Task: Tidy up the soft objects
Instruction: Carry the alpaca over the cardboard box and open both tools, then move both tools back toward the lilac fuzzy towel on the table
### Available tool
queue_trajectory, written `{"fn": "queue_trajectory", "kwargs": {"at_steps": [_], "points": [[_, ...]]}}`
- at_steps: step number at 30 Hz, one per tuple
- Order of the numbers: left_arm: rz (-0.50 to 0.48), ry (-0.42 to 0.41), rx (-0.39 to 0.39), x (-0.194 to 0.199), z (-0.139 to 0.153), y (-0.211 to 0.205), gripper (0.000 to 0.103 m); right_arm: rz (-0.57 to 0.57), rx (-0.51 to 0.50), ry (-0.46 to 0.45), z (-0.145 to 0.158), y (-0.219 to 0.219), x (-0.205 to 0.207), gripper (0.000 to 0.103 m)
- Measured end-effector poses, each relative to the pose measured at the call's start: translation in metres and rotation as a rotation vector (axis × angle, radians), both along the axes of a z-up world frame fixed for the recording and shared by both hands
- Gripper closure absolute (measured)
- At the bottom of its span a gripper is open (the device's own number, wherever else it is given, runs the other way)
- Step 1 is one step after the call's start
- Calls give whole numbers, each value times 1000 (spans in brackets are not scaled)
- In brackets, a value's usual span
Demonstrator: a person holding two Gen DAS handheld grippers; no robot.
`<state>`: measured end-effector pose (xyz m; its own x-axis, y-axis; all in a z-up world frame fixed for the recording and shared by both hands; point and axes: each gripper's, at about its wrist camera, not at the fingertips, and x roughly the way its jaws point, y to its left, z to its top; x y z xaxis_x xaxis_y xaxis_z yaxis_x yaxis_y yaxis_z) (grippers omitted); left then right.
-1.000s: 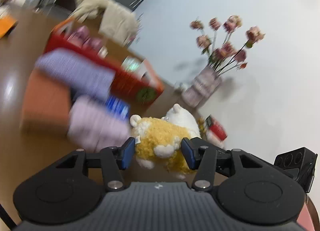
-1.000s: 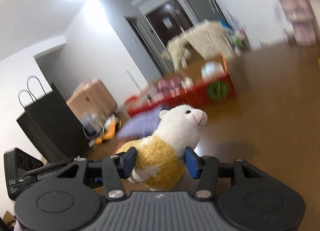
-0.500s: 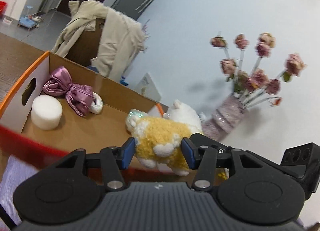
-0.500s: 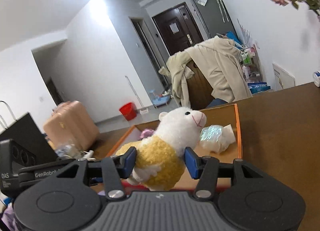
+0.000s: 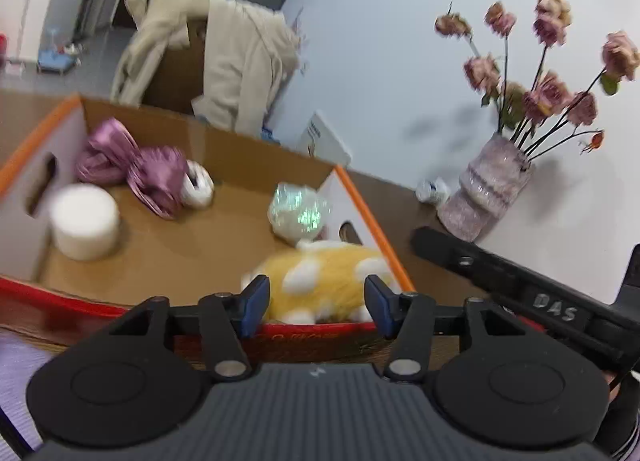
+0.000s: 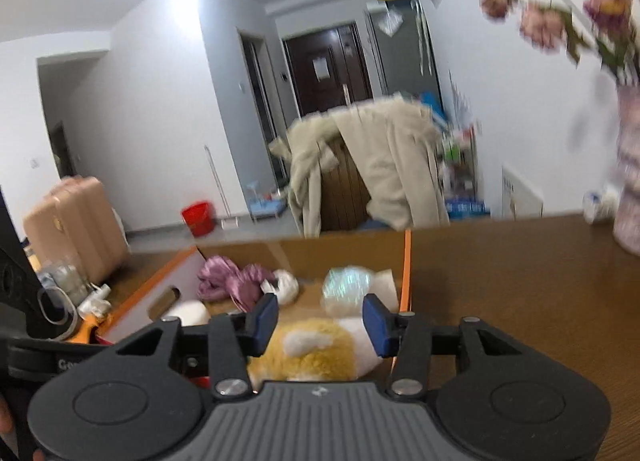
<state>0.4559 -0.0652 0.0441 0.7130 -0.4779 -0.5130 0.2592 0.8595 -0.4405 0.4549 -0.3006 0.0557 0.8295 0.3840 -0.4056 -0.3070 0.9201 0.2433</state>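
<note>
Plush sheep [image 5: 320,281], yellow fleece, lies in the cardboard box's [image 5: 360,197] near right corner. Left gripper [image 5: 316,303]: jaws opening, toy loose between them; right gripper [image 6: 320,323] likewise not pinching. Likely light and squashy; best taken across the body. Also boxed: one purple satin bow [image 5: 136,165], one white foam cylinder [image 5: 85,221], one iridescent pouf [image 5: 298,215].

Yellow-and-white plush toy [image 5: 320,281] lies inside cardboard box [image 5: 224,157].
</note>
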Motion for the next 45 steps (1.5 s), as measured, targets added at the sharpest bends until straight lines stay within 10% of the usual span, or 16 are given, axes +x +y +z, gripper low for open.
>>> {"fn": "queue_trajectory", "kwargs": {"at_steps": [9,20,30,45], "points": [[3,-204,154,-121,63,42,22,41,-3,-140,54,-20,-97,31],[103,-306,152,-256,41,109,10,-36,-3,-58,23,-15,-198,24],[151,-150,93,-278,-1,178,10,-128,-40,67,-23,32,-253,23],[131,-115,62,-286,-15,164,8,-101,-24,55,-25,59,-265,23]]}}
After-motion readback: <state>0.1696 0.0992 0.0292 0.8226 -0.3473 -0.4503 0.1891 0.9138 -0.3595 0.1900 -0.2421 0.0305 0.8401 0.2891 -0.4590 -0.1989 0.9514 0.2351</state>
